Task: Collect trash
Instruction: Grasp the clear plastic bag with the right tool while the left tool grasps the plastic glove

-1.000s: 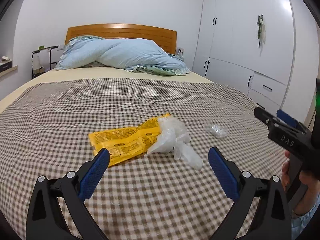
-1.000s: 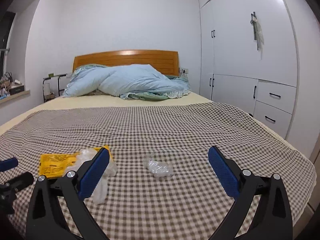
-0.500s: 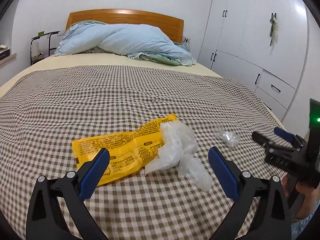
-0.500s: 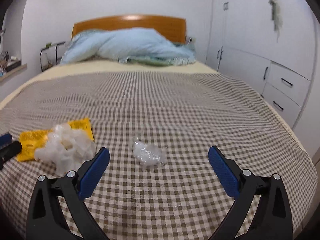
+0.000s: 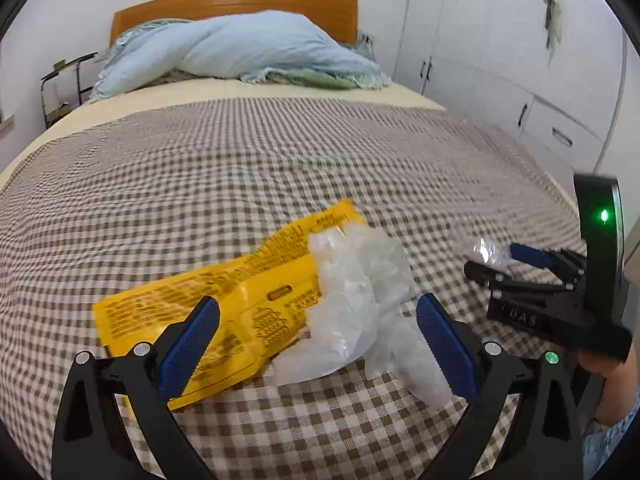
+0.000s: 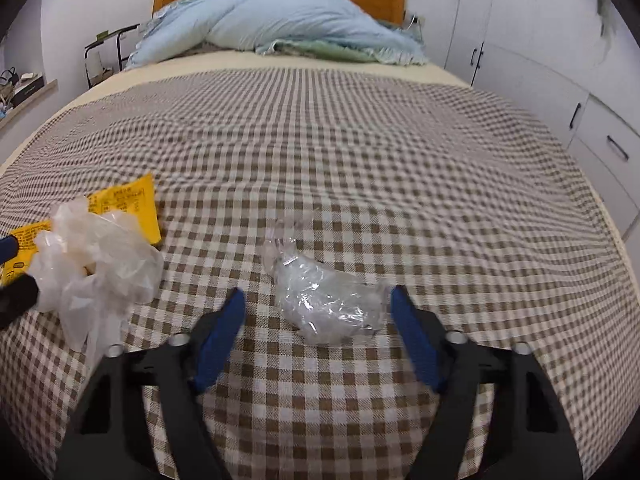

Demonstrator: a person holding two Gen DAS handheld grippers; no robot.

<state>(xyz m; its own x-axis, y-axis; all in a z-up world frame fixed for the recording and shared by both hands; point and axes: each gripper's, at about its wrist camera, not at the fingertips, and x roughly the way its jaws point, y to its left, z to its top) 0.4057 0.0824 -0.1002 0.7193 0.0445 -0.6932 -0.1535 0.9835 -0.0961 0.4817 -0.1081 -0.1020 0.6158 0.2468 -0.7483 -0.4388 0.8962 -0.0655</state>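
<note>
Clear wrapper (image 6: pixel 328 304) between closing right gripper (image 6: pixel 316 320) fingers; left view: edge only.

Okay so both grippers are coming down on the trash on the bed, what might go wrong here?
1. The right gripper is closing around the clear plastic wad; its right finger sits at the wad's edge, so the slick film may slip out.
2. The left gripper straddles both the yellow wrapper and the white bag; it may catch only one.
</note>
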